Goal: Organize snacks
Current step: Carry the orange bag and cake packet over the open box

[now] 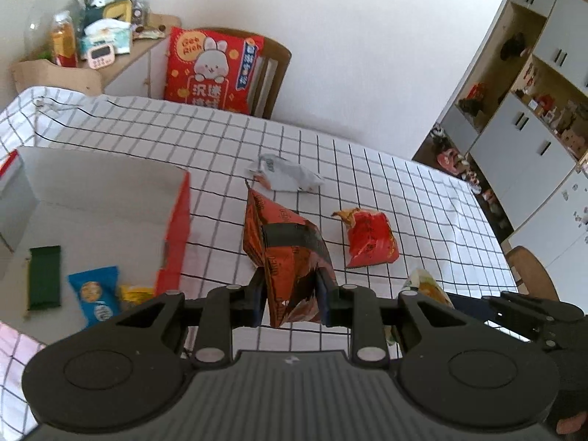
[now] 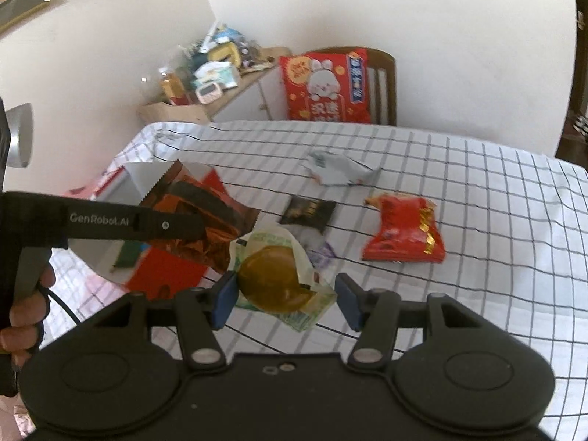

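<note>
My left gripper (image 1: 290, 297) is shut on an orange-and-black snack bag (image 1: 284, 253), held above the checked tablecloth right of a white box with a red edge (image 1: 110, 191). The same bag shows in the right wrist view (image 2: 198, 217), held by the left gripper (image 2: 176, 226). My right gripper (image 2: 284, 299) is open around a green-white packet with a brown round pastry (image 2: 275, 275) lying on the cloth. A red bag (image 2: 402, 231), a small black packet (image 2: 308, 213) and a grey-white bag (image 2: 338, 169) lie beyond.
Inside the box lie a green bar (image 1: 44, 279), a blue packet (image 1: 96, 294) and a yellow packet (image 1: 134, 292). A chair with a red rabbit cushion (image 1: 209, 70) stands behind the table. A cluttered side cabinet (image 1: 92, 47) is far left; white cupboards (image 1: 533, 110) are right.
</note>
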`<state>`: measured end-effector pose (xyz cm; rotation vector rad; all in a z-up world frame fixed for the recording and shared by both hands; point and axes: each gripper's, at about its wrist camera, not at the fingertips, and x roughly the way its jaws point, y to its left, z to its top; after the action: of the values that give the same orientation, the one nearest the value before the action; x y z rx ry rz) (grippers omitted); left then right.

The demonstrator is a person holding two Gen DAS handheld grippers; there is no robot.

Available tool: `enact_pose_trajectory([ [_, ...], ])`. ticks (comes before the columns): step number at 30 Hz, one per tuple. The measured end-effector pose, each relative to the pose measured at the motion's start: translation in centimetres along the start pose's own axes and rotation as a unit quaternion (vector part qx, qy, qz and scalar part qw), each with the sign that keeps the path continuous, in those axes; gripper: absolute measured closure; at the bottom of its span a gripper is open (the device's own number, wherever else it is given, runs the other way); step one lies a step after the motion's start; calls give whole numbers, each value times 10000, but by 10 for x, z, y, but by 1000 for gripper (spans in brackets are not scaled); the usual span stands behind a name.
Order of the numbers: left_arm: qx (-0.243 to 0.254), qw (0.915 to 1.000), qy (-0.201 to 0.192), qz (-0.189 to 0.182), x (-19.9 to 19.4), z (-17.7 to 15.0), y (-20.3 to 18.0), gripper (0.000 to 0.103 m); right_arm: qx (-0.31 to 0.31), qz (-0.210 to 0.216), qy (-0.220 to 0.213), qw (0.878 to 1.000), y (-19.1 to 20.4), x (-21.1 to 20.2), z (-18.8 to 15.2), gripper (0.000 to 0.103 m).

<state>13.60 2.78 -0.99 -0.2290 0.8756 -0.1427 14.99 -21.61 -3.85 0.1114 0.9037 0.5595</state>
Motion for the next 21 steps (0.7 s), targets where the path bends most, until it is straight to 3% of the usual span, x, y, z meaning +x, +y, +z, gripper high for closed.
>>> enact_pose_trajectory([
  [21, -198, 9972, -471, 540, -63, -1, 96, 76, -495, 456, -26, 9977, 111, 39, 30, 46],
])
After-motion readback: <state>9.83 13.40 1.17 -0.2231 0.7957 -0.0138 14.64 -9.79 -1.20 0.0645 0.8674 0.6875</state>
